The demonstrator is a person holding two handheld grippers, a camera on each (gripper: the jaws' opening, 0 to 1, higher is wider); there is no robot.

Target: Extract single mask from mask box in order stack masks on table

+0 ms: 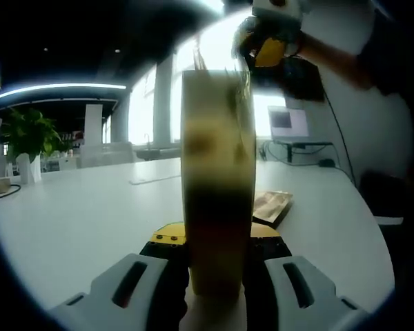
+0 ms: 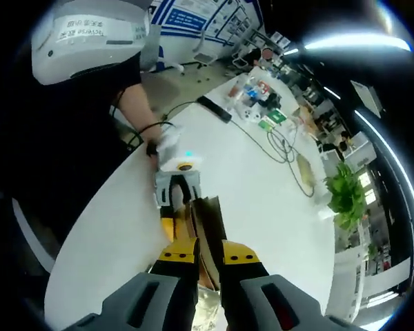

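Clearly clamping the mask box (image 1: 217,200) between both jaws of the left gripper (image 1: 214,276), with the box standing upright and edge-on to the camera, its long axis running straight up from the jaws in the left gripper view. Hovering over the white surface (image 1: 76,221) rather than resting on it, as far as can be judged. Reaching down from above at the box's top edge, the right gripper (image 1: 265,41), yellow-tipped and blurred there. Looking steeply down along the right gripper (image 2: 208,258) in its own view, jaws drawn narrow and pinching something thin and pale at the box's open top (image 2: 205,234); cannot tell whether that is a single mask. Showing the box's brown inner walls, contents too blurred to make out. Holding the left gripper (image 2: 178,183) just beyond, a gloved hand (image 2: 167,146) wrapped around it. Sitting further off on the surface (image 2: 255,200): a flat brown packet (image 1: 270,205) just beside the box, a potted plant (image 1: 26,141) at the far edge, a laptop (image 1: 288,124), cables (image 2: 279,148).
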